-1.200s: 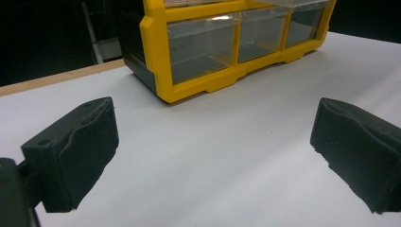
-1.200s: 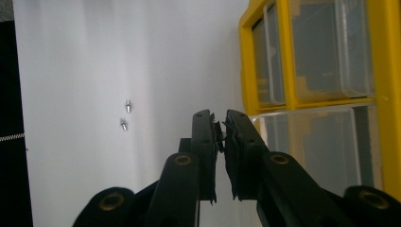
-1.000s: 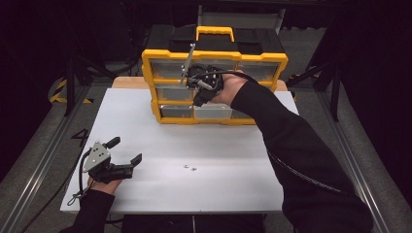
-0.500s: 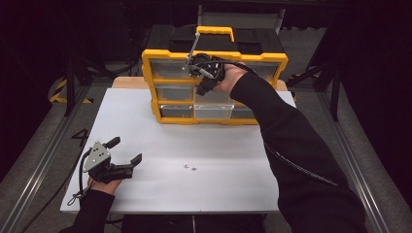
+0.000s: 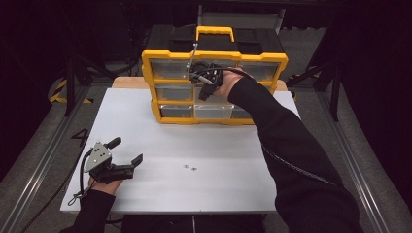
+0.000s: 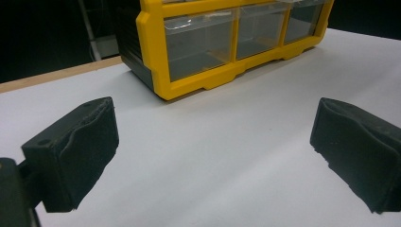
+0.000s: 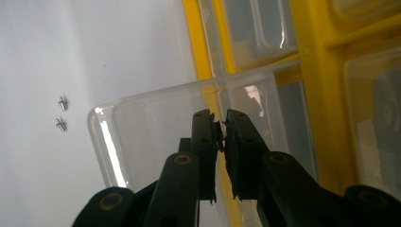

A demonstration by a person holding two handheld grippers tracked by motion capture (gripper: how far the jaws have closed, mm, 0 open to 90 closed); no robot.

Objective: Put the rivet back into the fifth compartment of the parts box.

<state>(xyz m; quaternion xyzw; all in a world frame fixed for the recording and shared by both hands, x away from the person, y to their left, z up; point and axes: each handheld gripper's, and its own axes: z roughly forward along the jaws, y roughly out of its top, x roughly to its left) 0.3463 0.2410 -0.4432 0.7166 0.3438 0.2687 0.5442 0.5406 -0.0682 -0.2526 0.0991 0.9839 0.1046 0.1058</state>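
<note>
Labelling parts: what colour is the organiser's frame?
Yellow frame, with clear drawers; the left gripper view shows it best.

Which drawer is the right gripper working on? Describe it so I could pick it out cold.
Start from the yellow drawer cabinet at the table's far edge. The clear plastic drawer in its middle row sits under the right gripper, whose jaws are shut. It alone is pulled out of the yellow frame; its neighbours sit flush.
</note>
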